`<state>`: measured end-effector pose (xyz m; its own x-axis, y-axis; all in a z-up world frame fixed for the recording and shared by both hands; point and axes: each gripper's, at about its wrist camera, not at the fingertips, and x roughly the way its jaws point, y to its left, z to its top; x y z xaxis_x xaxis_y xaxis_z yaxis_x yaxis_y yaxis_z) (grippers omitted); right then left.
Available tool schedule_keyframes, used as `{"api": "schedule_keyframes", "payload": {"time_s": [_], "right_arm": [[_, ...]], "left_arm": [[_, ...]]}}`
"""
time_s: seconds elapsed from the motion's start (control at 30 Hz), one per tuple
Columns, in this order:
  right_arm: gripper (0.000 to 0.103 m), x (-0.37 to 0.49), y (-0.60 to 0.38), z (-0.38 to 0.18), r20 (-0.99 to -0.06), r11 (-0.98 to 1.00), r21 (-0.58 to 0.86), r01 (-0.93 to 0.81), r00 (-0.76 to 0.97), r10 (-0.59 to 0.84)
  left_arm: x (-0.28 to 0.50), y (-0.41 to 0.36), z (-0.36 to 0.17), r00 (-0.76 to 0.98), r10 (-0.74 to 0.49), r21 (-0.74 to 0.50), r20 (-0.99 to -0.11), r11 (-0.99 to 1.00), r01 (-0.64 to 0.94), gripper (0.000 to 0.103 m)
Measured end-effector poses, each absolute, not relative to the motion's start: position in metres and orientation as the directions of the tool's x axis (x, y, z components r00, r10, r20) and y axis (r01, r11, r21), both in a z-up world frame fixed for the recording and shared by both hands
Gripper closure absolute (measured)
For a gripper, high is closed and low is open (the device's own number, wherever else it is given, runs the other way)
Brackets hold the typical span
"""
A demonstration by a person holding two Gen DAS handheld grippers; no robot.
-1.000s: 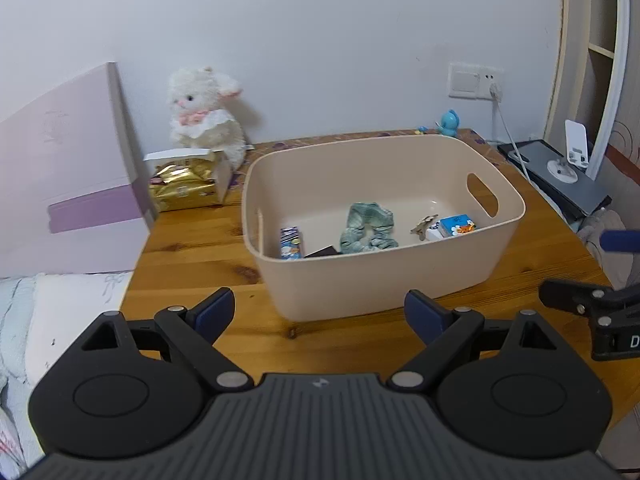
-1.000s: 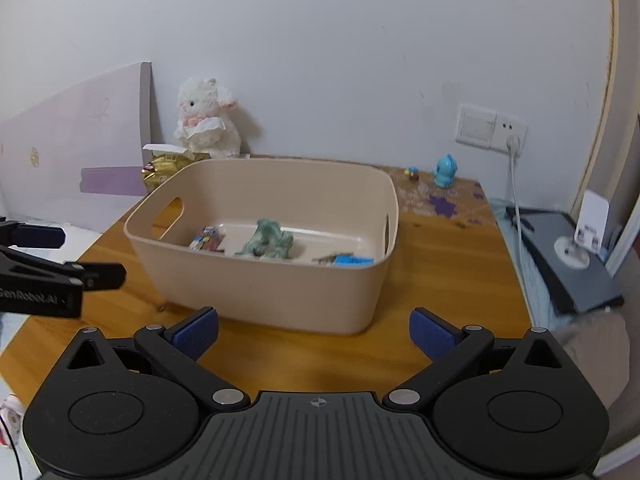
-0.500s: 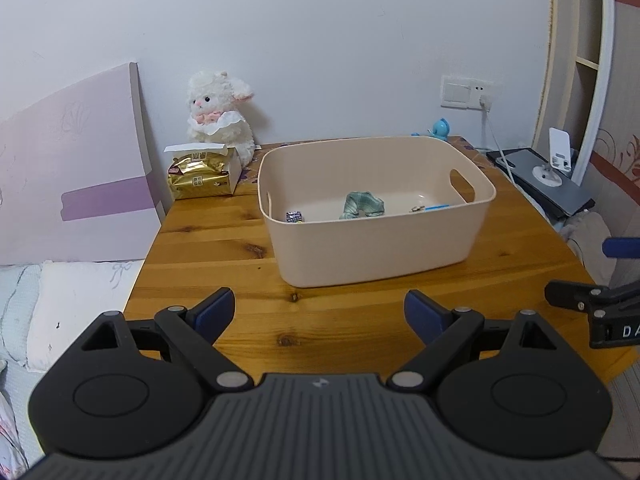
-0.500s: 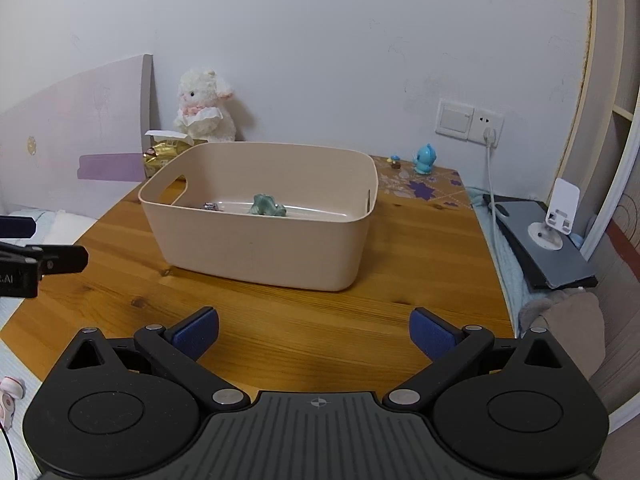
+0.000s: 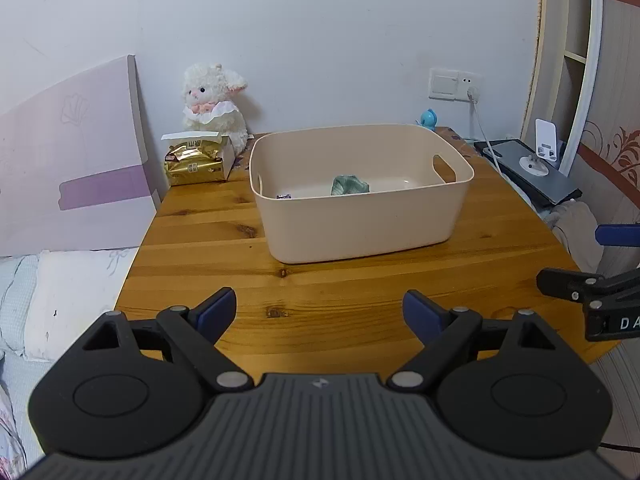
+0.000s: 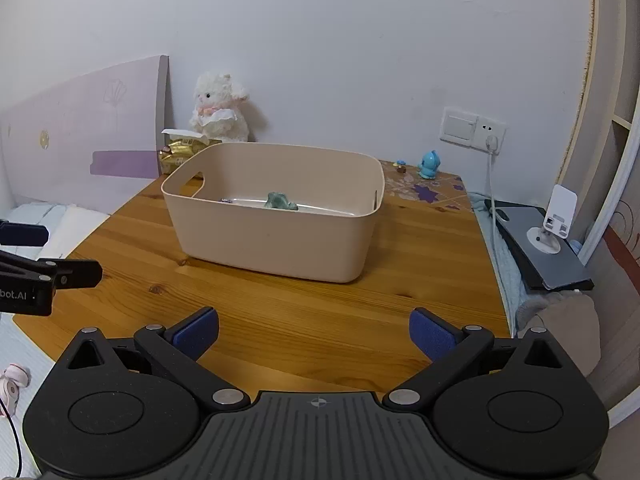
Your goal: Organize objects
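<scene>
Plush lamb [image 5: 214, 110] behind bin [image 5: 360, 216]; foil pack [image 5: 194, 164] beside.

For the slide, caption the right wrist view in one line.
Open right gripper hovers over the wooden table, facing a beige bin holding a green cloth; plush lamb behind.

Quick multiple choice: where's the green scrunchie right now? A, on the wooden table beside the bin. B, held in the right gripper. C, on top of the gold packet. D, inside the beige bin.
D: the green scrunchie lies on the floor of the beige bin, while both grippers, left and right, are open and hold nothing.
</scene>
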<state>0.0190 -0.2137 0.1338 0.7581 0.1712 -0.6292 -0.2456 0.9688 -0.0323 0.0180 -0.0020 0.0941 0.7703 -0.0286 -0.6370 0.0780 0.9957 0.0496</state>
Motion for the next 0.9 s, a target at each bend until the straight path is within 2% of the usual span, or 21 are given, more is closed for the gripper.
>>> {"api": "schedule_keyframes", "payload": {"time_s": [0.9], "right_arm": [[0.000,0.025,-0.211,0.127,-0.658,0.968,-0.034,-0.249,0.734,0.166]], "left_arm": [[0.016,-0.001,0.096,0.766,-0.049,0.042,-0.641,0.994,0.099,0.012]]}}
